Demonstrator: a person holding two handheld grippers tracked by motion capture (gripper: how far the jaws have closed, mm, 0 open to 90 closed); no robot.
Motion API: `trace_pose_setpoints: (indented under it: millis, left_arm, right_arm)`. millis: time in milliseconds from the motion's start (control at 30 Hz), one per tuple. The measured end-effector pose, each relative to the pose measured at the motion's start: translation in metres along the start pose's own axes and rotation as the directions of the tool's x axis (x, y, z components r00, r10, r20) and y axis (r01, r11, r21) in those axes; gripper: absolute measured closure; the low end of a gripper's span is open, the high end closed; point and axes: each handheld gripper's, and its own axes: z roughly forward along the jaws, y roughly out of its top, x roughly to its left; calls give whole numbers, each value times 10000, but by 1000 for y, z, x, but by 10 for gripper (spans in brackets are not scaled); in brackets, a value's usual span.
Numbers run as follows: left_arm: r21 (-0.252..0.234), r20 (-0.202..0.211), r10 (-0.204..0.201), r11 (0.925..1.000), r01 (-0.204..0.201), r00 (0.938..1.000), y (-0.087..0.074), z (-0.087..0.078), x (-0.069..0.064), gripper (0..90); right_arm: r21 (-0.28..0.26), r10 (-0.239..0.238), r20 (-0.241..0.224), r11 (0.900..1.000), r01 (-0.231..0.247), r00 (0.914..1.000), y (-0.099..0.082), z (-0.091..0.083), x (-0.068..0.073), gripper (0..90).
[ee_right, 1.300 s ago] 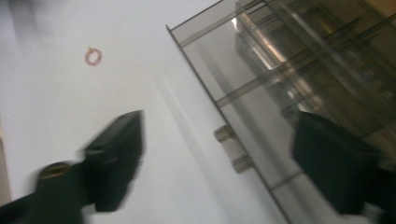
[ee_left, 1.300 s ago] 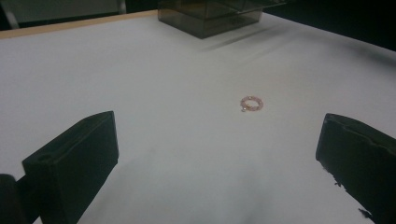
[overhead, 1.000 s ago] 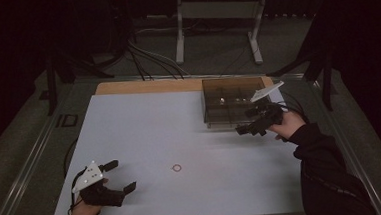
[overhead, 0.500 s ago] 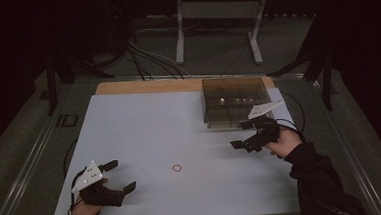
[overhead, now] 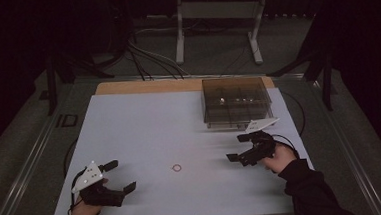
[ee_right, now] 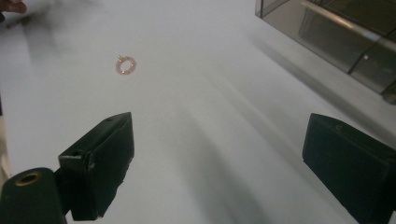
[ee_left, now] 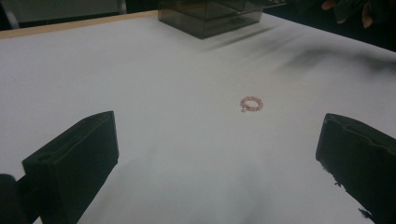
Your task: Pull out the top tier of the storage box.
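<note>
Left tool (overhead: 113,176): jaws spread wide and empty, low over the near left of the surface (overhead: 144,125), aimed at the ring; apart from it, seemingly parked while the other hand works.
Ring (overhead: 176,167): small pinkish beaded loop lying flat on the bare surface, near the front, between the two tools and touching neither; in the left gripper view it lies ahead, between the jaws' lines (ee_left: 251,103).
Right tool (overhead: 240,147): released too, nothing between its jaws, held near the right edge with its mouth turned toward the ring (ee_right: 125,65); the likely picker, judged by that aim.
Box (overhead: 235,101): smoky clear case with inner compartments, standing farther back on the right, just beyond the right tool; small pale specks glint inside, too small to name.
Next: probably ring into box.
</note>
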Motion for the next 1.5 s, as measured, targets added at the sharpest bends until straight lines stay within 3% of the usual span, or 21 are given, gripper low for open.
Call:
trace_pose_setpoints:
  millis: [67, 267, 433, 567, 633, 733, 800, 900, 1000, 1267, 1500]
  left_arm:
    - [23, -1, 0, 10000, 0, 10000, 0, 0, 0, 0]
    - [27, 62, -32, 10000, 32, 10000, 0, 1, 2, 0]
    - [-42, 106, -70, 10000, 70, 9999, 0, 1, 2, 0]
    - [-45, 155, -14, 10000, 15, 9999, 0, 2, 2, 0]
    - [-9, 156, -6, 10000, 6, 9999, 0, 2, 3, 0]
    - [-77, 170, -85, 9999, 86, 9998, 0, 2, 4, 0]
    - [-67, 191, -103, 9999, 104, 9998, 0, 3, 4, 0]
    - [-24, 207, -10, 10000, 11, 9998, 0, 4, 3, 0]
    - [-70, 231, 1, 10000, 1, 9997, 1, 3, 2, 0]
    - [-81, 273, 53, 10000, -51, 9996, 2, 3, 0, 0]
    - [-75, 301, 64, 10000, -62, 9995, 2, 4, 1, 0]
  right_arm:
    - [-264, -173, 147, 9995, 176, 9997, -3, 1, 4, 91]
    - [-601, 26, 140, 9982, -18, 9999, -13, 4, 12, 91]
    - [-1243, 142, 607, 9922, -66, 9981, -28, 5, 19, 91]
    - [-1021, -43, 987, 9947, 144, 9951, -37, 6, 26, 91]
    - [-1232, -79, 1081, 9922, 213, 9941, -40, 4, 28, 91]
    - [-1517, 54, 1466, 9883, 171, 9892, -46, 4, 29, 92]
    - [-1638, 99, 1922, 9863, 221, 9813, -49, 5, 29, 92]
    - [-1711, 198, 1999, 9851, 150, 9796, -53, 6, 26, 93]
    - [-1797, -64, 2229, 9826, 476, 9748, -54, 8, 25, 126]
    - [-2346, 193, 1944, 9717, 274, 9807, -56, 4, 23, 130]
    - [-2282, 198, 1853, 9733, 234, 9825, -56, 5, 23, 135]
